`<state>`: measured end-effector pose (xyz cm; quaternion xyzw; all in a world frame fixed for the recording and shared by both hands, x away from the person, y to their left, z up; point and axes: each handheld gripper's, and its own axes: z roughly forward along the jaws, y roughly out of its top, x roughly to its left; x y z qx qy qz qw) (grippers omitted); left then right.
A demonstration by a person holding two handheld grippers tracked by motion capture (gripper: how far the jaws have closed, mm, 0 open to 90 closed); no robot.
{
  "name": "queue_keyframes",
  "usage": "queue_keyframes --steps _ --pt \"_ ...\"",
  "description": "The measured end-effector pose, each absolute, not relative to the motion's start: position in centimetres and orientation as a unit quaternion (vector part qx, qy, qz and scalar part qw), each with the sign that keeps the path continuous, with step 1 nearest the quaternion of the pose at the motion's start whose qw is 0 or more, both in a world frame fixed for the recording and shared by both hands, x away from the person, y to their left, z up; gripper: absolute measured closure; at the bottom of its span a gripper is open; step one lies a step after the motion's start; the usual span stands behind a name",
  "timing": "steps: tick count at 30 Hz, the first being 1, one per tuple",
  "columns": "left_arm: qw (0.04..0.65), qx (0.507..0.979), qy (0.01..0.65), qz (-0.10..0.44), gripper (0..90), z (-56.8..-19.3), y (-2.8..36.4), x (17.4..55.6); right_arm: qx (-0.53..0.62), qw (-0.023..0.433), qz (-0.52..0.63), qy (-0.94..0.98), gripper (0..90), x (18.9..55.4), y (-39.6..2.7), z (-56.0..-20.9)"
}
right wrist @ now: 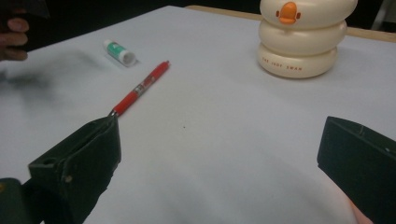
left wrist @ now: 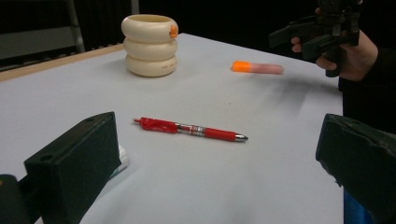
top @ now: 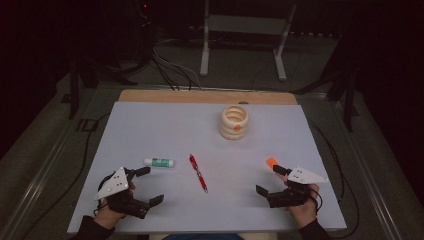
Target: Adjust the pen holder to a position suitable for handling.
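**Both tongs open and empty at the near edge, small items not yet picked up**

A wide desk [top: 150,125] with a pale grey-white top carries four loose things. Largest is a cream holder [top: 234,122] shaped like three stacked rings with a small orange beak on its side, standing upright toward the far edge, a little right of centre. It looks hollow at the top (a likely place for the smaller items to go, though that is only a judgement).

Next in size are the two hand-held tools. The left tongs [top: 145,185] sit near the near-left corner, jaws spread wide with nothing between them. The right tongs [top: 272,180] sit near the near-right corner, also spread wide and empty.

Then the small things. A red pen [top: 198,173] lies flat near the middle of the desk, slanted, its tip toward the near edge. A glue stick [top: 159,162] with a green label lies on its side just beyond the left tongs, close to one jaw but apart from it. An orange-capped marker [top: 272,163] lies just beside the far jaw of the right tongs; whether it touches cannot be told.

The work seems to be at its start: a reach before any grasp. The next move calls for lowering one pair of tongs over the nearest item, jaws straddling its narrow width, then closing.
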<state>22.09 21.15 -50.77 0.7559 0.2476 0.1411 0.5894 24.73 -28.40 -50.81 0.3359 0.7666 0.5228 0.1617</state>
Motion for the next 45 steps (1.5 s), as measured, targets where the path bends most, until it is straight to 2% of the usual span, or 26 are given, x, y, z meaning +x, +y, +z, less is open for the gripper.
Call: queue_keyframes --steps 16,30,45 --pt "0.59 0.756 0.247 0.141 0.2 -50.7 21.2 22.1 0.327 0.111 0.503 0.793 0.0 24.7 -27.5 -50.5" --pt "0.592 0.753 0.249 0.139 0.1 -50.7 21.1 22.0 0.327 0.121 0.502 0.791 0.0 23.7 -26.6 -48.0" --pt "0.593 0.753 0.248 0.139 0.2 -50.6 21.1 22.0 0.325 0.139 0.511 0.783 0.0 24.6 -26.2 -44.3"
